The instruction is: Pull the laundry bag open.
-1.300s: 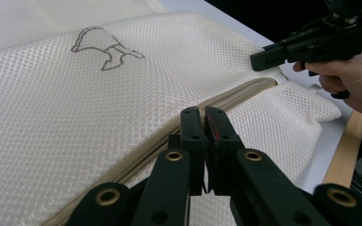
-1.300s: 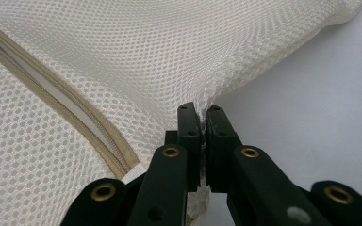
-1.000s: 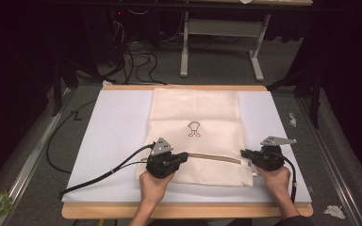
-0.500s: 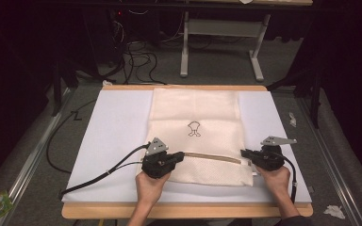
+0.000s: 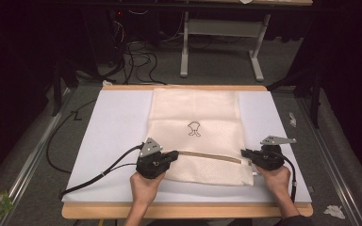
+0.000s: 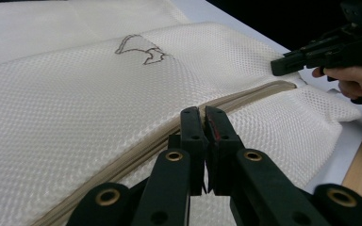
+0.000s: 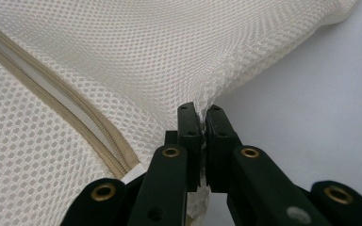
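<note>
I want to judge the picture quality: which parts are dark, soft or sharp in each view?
High view: the white table is evenly lit, the surrounding floor falls into deep shadow. Left gripper view: the mesh bag is sharp, the near jaws slightly soft, the right gripper dark against black. Right gripper view: the mesh is crisp, no glare.

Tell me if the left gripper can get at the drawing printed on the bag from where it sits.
Probably yes: the left gripper is shut at the zipper, and bare mesh lies between it and the drawing.

Cream honeycomb-mesh bag with dark outline print, beige zipper, white mat, black tools
</note>
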A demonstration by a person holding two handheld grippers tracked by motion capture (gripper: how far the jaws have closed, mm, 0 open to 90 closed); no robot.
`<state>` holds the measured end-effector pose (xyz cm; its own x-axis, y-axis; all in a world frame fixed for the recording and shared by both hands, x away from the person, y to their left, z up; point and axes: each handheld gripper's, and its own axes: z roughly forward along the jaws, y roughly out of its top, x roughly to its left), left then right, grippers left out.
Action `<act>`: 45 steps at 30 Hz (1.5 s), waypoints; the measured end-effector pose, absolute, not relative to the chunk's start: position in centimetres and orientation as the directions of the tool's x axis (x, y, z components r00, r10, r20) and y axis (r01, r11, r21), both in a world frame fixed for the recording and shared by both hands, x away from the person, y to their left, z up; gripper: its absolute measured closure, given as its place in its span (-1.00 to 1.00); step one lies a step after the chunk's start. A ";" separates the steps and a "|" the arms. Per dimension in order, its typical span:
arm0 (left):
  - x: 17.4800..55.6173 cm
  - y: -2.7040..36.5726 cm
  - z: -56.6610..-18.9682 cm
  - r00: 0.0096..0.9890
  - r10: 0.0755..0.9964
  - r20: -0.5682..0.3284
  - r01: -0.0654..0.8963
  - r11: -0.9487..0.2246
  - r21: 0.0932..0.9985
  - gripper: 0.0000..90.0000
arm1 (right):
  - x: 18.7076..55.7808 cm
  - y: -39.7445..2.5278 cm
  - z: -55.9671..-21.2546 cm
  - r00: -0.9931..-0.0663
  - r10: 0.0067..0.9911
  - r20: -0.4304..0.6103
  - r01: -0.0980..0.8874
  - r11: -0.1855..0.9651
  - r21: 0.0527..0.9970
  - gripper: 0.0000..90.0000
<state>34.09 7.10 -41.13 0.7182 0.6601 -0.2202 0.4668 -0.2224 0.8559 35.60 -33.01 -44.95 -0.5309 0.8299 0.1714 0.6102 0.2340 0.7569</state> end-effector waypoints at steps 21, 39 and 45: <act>34.1 8.3 -40.9 0.691 0.693 -0.205 0.479 -0.227 0.848 0.94 | 36.0 -32.7 -44.9 -0.543 0.824 0.163 0.590 0.236 0.772 0.95; 33.9 11.2 -40.3 0.643 0.736 -0.209 0.484 -0.179 0.857 0.94 | 36.0 -33.3 -44.9 -0.526 0.834 0.166 0.599 0.224 0.768 0.95; 34.1 11.4 -40.1 0.641 0.740 -0.204 0.486 -0.185 0.854 0.94 | 36.1 -33.0 -45.0 -0.526 0.834 0.169 0.601 0.224 0.767 0.95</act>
